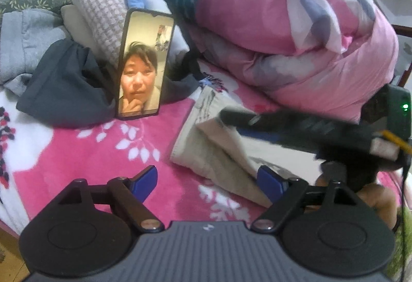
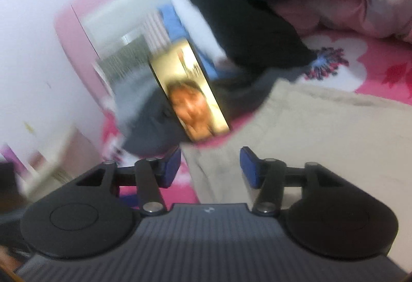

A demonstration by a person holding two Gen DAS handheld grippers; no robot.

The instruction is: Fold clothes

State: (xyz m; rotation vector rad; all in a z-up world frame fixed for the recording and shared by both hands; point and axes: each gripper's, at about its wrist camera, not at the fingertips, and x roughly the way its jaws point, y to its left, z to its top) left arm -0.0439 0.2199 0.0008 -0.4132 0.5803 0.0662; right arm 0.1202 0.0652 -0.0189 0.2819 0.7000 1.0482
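Your left gripper (image 1: 207, 179) and right gripper (image 2: 209, 166) gape empty | beige garment (image 1: 219, 150) runs diagonally | phone (image 1: 144, 63) propped beyond

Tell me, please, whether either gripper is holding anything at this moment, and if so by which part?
Nothing is held. The left gripper is open, one finger beside the beige garment, and the right gripper is open over the garment's edge without clamping it.

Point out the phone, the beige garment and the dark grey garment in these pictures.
phone (image 1: 144, 63): left wrist view, middle of its lit screen.
beige garment (image 2: 322, 132): right wrist view, flat middle.
dark grey garment (image 1: 64, 86): left wrist view, bunched middle.
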